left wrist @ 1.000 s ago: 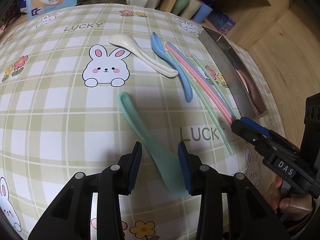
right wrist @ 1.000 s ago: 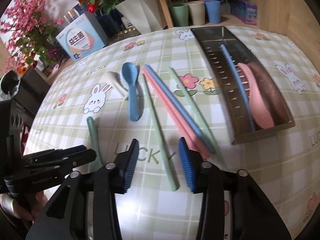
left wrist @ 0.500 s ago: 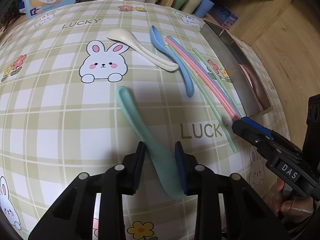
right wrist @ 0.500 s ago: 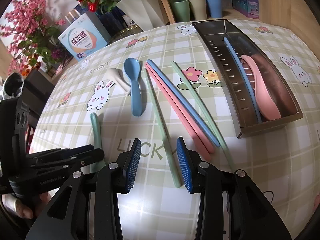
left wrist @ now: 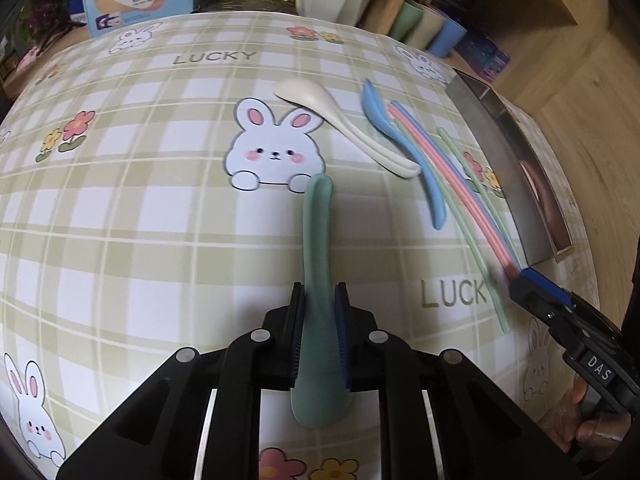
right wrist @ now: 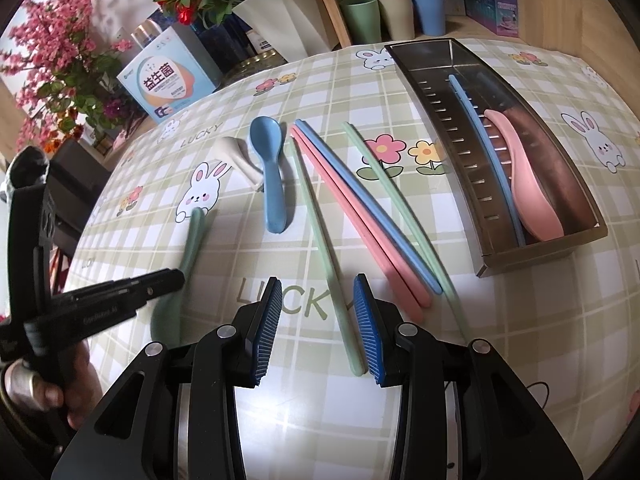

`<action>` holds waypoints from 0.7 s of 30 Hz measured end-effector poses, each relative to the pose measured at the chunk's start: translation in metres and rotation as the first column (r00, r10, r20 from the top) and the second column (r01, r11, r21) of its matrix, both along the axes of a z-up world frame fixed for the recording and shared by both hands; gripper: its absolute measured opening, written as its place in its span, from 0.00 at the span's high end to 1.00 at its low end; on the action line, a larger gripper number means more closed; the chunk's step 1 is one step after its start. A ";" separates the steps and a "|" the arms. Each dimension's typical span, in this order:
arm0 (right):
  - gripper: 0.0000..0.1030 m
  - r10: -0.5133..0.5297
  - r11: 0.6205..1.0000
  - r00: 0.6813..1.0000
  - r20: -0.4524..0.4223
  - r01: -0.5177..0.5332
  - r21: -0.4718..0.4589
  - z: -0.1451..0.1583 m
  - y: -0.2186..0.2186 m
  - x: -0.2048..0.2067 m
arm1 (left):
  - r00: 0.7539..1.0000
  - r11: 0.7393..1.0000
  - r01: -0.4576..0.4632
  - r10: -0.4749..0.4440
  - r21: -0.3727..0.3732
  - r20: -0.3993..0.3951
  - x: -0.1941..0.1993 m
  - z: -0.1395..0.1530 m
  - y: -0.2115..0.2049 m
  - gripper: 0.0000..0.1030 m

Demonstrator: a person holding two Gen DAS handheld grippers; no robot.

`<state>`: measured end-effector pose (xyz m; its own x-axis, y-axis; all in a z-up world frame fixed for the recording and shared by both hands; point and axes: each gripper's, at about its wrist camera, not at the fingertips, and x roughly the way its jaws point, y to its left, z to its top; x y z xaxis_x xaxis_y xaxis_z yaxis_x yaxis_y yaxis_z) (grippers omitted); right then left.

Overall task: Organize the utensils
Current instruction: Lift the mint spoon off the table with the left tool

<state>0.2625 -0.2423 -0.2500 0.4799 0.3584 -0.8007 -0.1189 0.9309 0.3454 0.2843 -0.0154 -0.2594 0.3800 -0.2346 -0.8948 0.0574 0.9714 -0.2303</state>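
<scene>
Honestly, handling notes:
green spoon (left wrist: 316,264): looked light, stiff, slick plastic; handle neck gripped best.
left tongs (left wrist: 319,338): had just closed, pinching it.
right tongs (right wrist: 316,330): spread, empty.

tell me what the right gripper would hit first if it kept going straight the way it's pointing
Most likely a green chopstick, which lies between the open pads of the right gripper, close to the right pad, or the tablecloth beside it. Depth is hard to judge.

Left tool (left wrist: 319,336) just closing, clamped; right tool (right wrist: 316,328) agape.
</scene>
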 end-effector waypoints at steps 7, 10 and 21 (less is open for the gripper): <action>0.64 0.003 1.000 1.000 0.004 -0.003 0.004 0.002 0.001 -0.001 | 1.000 0.999 0.026 -0.026 0.027 0.005 0.000 -0.001 0.000 0.78; 0.64 -0.006 1.000 1.000 0.002 0.006 0.003 0.001 -0.001 -0.001 | 0.998 0.996 0.050 -0.053 0.079 0.034 -0.002 -0.002 -0.007 0.78; 0.64 -0.021 1.000 1.000 -0.004 0.021 0.005 0.000 -0.006 -0.004 | 0.998 0.996 0.005 -0.011 0.088 0.067 -0.003 0.009 0.004 0.93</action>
<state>0.2584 -0.2480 -0.2501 0.4841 0.3522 -0.8010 -0.0976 0.9315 0.3505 0.2808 -0.0110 -0.2507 0.4382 -0.1591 -0.8847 0.0773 0.9872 -0.1393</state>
